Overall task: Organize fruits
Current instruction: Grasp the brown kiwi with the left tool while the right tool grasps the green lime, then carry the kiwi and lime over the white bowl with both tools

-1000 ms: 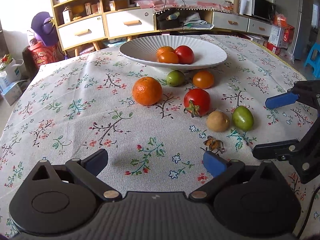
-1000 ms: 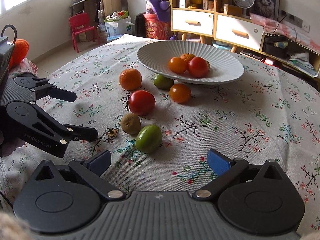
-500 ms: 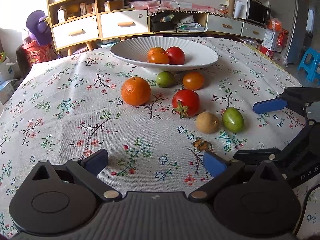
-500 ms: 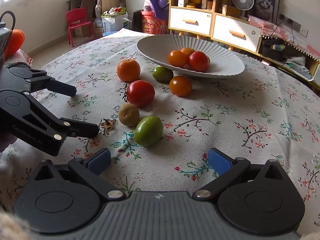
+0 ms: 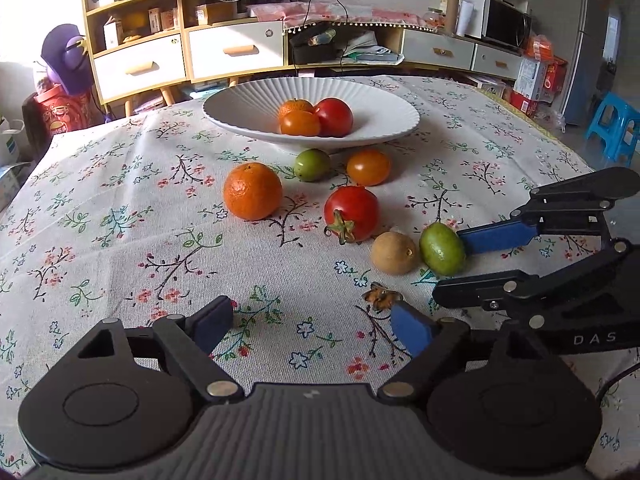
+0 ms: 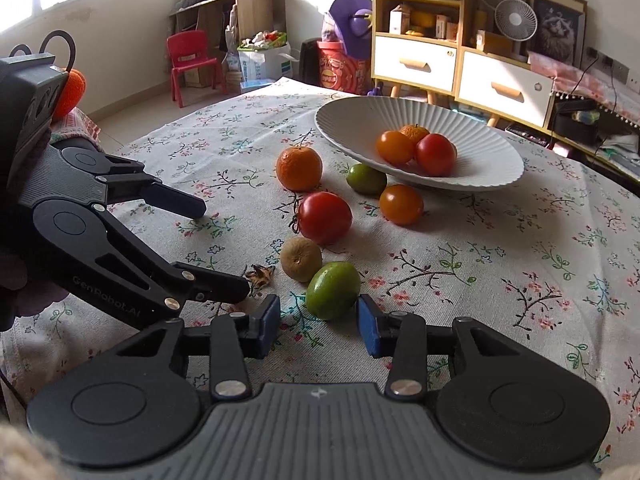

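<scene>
A white ribbed bowl (image 5: 372, 98) (image 6: 488, 160) holds three fruits. On the floral cloth lie an orange (image 5: 253, 191) (image 6: 299, 168), a red tomato (image 5: 352, 213) (image 6: 325, 217), a small orange tomato (image 5: 368, 167) (image 6: 401, 204), a small green fruit (image 5: 312, 165) (image 6: 366, 178), a brown fruit (image 5: 394, 252) (image 6: 301, 259) and a green fruit (image 5: 442, 248) (image 6: 333, 290). My right gripper (image 6: 318, 322) (image 5: 460, 260) is open, its pads on either side of the green fruit's near end. My left gripper (image 5: 310, 326) (image 6: 224, 248) is open and empty above the cloth.
A dried calyx (image 5: 380, 296) (image 6: 260, 274) lies on the cloth near the brown fruit. The two grippers are close together. Shelves and drawers (image 5: 232, 50) stand behind the table. The table edge (image 5: 560, 136) runs at the right.
My right gripper has moved forward to the green fruit and narrowed its jaws around it. My left gripper has drifted a little; the fruits have not moved.
</scene>
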Tool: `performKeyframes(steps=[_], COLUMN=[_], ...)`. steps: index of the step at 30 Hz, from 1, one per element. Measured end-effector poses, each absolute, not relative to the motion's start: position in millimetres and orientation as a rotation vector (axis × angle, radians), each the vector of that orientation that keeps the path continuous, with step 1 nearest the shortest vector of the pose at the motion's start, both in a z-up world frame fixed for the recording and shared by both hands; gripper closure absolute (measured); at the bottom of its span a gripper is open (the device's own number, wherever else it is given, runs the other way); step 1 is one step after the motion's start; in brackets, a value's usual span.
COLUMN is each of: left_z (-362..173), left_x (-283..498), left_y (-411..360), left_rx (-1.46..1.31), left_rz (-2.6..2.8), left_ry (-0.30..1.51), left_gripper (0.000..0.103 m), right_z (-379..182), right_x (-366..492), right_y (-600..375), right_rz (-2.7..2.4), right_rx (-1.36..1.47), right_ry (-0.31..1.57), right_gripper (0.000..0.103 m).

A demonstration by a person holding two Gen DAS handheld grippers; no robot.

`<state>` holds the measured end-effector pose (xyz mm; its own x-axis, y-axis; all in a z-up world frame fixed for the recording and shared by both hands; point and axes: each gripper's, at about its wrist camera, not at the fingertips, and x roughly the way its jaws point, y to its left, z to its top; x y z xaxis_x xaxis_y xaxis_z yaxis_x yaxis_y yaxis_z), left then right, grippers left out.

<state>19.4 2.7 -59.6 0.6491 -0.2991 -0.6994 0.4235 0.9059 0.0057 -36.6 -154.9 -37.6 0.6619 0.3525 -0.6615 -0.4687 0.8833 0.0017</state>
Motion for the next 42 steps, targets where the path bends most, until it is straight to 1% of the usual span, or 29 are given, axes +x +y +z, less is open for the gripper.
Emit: performKeyframes(steps=[2,7,9,11,12,17,19,27,30,42], left_z=[-58.3,-54.0,-53.0,-52.7,-52.7,-54.1,-55.5,-54.7,-54.4,-49.8], left_x=[19.1,18.0,17.9,18.2,18.7,21.7,23.7,27.0,27.9,24.5], left_y=[1.3,-5.6,-8.9,-12.1,-13.6,-22.9,-26.4,-33.2,-37.0,-40.9], left_rx=[0.172,0.164,0.165,0.167,0.166,0.145,0.131,0.114,0.123,0.154], left_rz=[-0.421,-0.457,-0.470,-0.480,-0.485,-0.512,-0.521,-0.512,-0.509,-0.501], left_ry=[0.757,0.743,0.739,0.740,0.741,0.757,0.766,0.762,0.761,0.755], left_gripper=[0.034,0.045,0.048,0.054,0.056,0.070,0.073,0.081,0.085,0.085], right_z=[-36.5,-35.0,-34.5,-34.4,-34.1,-31.1,-29.7,-28.8,-28.6,-26.9], right_x=[-35.6,-31.0,-29.4,-28.4,-28.1,-27.1,-26.1,-24.2,-24.4,-22.2], right_y=[-154.9,-156.1,-157.9,-159.2,-160.0,-165.6,-168.2,-174.5,-175.5,-178.3], right_rz=[0.464,0.446,0.442,0.436,0.433,0.410,0.400,0.389,0.386,0.372], right_rx=[-0.174,-0.157,-0.142,-0.132,-0.129,-0.110,-0.107,-0.097,-0.098,-0.098], right_ry=[0.705,0.702,0.706,0.710,0.711,0.705,0.702,0.703,0.704,0.701], right_gripper=[0.069,0.079,0.079,0.079,0.079,0.079,0.079,0.079,0.079,0.079])
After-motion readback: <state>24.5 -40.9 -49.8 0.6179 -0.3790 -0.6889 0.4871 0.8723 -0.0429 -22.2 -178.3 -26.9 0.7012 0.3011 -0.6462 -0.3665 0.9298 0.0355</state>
